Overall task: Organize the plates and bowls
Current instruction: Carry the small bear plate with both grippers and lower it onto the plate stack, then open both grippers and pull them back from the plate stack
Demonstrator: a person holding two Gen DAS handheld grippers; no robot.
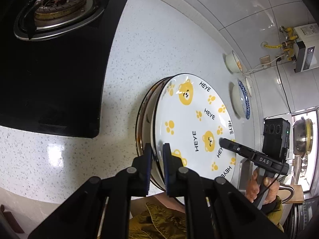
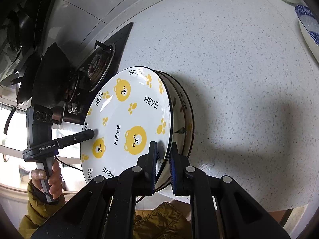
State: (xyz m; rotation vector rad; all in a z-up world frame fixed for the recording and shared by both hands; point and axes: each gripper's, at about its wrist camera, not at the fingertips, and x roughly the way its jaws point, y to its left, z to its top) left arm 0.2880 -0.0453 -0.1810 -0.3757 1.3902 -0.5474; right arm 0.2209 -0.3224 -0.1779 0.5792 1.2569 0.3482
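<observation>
I am clamping my left tool (image 1: pixel 157 151) and right tool (image 2: pixel 163 151) onto opposite rims of the bear-print plate (image 1: pixel 199 123), centre frame. It is sitting atop stacked dishes (image 2: pixel 184 119) over the speckled table (image 2: pixel 239 59).

A pale speckled stone bench (image 1: pixel 159 45) runs along a wall of white tiles. A black glass hob (image 1: pixel 59 75) sits at one end of the bench, with a round gas burner (image 1: pixel 57 6) ringed in steel. Towards the wall, well apart from the hob, a white bowl (image 1: pixel 232 60) and a bowl with a blue patterned rim (image 1: pixel 242 101) rest directly on the bench, near each other. A stack of plates (image 1: pixel 191 119), the top one printed with yellow bears, is over the front edge; whether it touches the bench cannot be told.
</observation>
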